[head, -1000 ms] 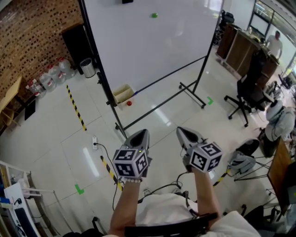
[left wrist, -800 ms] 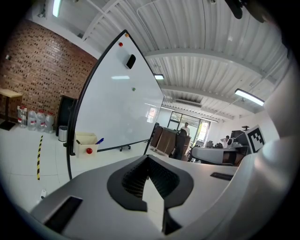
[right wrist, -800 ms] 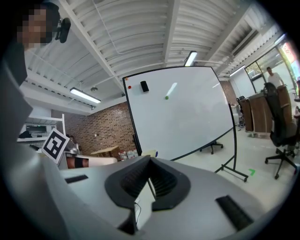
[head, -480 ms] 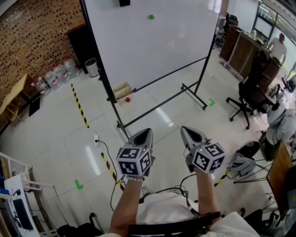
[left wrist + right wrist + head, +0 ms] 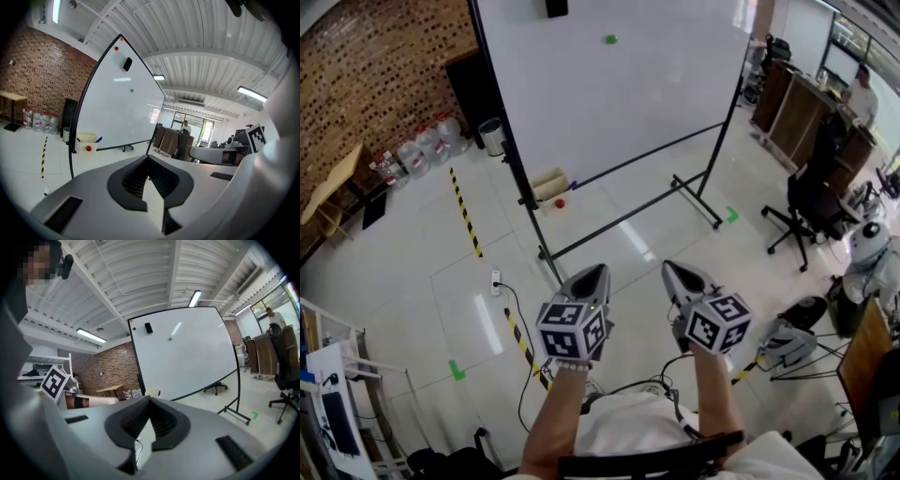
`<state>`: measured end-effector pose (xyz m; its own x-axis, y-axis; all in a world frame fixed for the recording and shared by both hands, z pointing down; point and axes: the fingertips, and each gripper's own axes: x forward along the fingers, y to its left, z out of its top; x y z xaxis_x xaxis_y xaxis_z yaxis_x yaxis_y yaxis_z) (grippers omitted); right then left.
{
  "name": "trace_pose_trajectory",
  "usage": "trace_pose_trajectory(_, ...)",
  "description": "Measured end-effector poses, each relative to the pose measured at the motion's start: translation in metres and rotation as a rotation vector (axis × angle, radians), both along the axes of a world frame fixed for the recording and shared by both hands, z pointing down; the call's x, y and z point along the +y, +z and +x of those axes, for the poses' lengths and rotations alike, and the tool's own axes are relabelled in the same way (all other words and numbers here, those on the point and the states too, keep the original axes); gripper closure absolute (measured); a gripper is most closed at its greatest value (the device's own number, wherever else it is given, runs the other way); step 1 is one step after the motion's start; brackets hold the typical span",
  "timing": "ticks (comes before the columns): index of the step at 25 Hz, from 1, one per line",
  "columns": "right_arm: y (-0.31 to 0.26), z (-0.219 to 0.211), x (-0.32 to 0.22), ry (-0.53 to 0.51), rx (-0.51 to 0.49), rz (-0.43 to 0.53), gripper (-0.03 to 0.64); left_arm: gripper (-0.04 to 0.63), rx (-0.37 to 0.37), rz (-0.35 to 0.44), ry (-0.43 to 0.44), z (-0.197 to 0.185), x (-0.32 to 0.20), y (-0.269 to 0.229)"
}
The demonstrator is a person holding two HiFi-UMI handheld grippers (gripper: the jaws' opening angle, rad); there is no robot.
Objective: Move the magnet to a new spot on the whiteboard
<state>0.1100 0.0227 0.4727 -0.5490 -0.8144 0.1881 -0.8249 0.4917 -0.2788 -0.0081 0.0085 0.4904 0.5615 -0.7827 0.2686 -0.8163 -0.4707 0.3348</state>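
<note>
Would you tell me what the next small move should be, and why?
Probably step toward the whiteboard, raising the right gripper toward the green magnet. Both it and the left gripper are shut, empty and low, with floor between them and the board, so the magnet looks out of reach.

Whiteboard (image 5: 609, 103) top cut off by frame edge; green magnet (image 5: 611, 39) tiny, shape unclear.

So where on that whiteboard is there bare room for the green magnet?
Most of the whiteboard is bare: the wide stretch below the green magnet down to the bottom rail, and the right side. The top left corner is busier: black eraser and a red dot.
</note>
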Motion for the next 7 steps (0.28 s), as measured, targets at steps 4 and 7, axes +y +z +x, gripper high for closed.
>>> trace_pose_trajectory(4,-0.0006,0.0004,-0.0032,-0.003,0.0,0.0,0.615,0.603,-0.002,0.0,-0.009,-0.002,-0.0031,-0.001)
trace_pose_trajectory(7,-0.0006,0.0013,-0.0065,-0.005,0.0,-0.002,0.615,0.603,-0.002,-0.001,-0.012,-0.0019,-0.0063,-0.0015)
